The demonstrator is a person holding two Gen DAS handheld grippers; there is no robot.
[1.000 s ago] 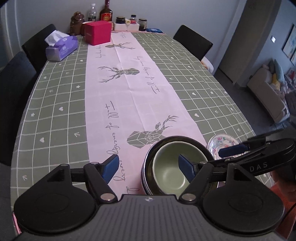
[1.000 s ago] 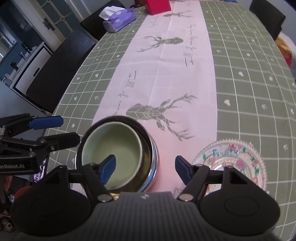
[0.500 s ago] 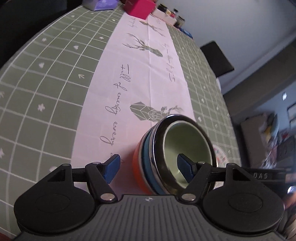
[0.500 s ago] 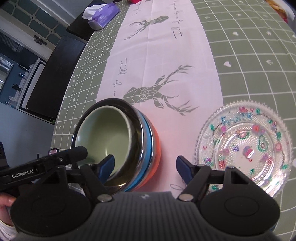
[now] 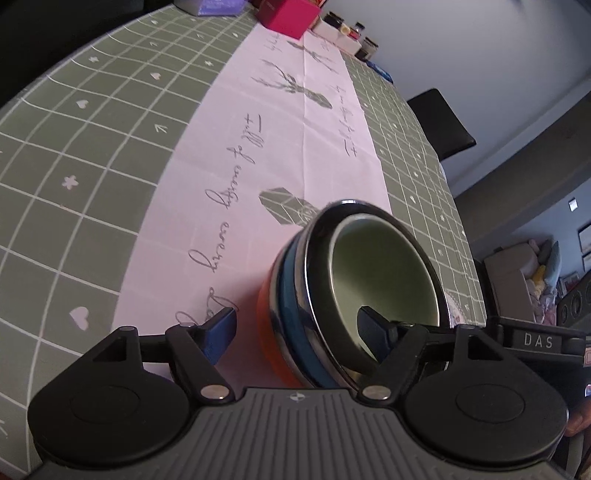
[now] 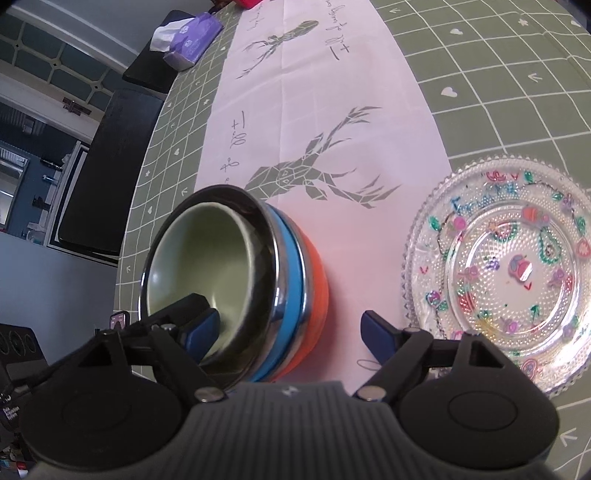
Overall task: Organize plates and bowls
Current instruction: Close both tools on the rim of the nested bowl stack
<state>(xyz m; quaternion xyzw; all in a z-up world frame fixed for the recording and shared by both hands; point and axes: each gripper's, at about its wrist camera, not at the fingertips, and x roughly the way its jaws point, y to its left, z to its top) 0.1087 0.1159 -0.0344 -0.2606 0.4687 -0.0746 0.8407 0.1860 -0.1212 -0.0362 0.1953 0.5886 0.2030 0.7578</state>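
Four bowls sit nested in one stack [image 5: 295, 295] on the pink runner [image 5: 258, 166] of the table [image 5: 74, 147]: an orange bowl [image 6: 316, 273] at the bottom, a blue bowl [image 6: 291, 258] in it, then a shiny metal bowl [image 6: 258, 210], and a pale green bowl [image 6: 207, 266] innermost. The left tool [image 5: 297, 334] straddles the stack's near wall, one blue pad outside by the orange bowl and the other inside the green bowl; its jaws are opening and no pad presses on the stack. The right tool [image 6: 290, 330] straddles the opposite side the same way, left pad inside the green bowl, right pad out over the runner, and its jaws are opening too, clear of the rim. A clear glass plate [image 6: 498, 266] with coloured decorations lies just beside the stack on the green checked cloth. A purple tissue pack [image 6: 188, 40] and a pink box [image 5: 288, 14] stand at the table's far end.
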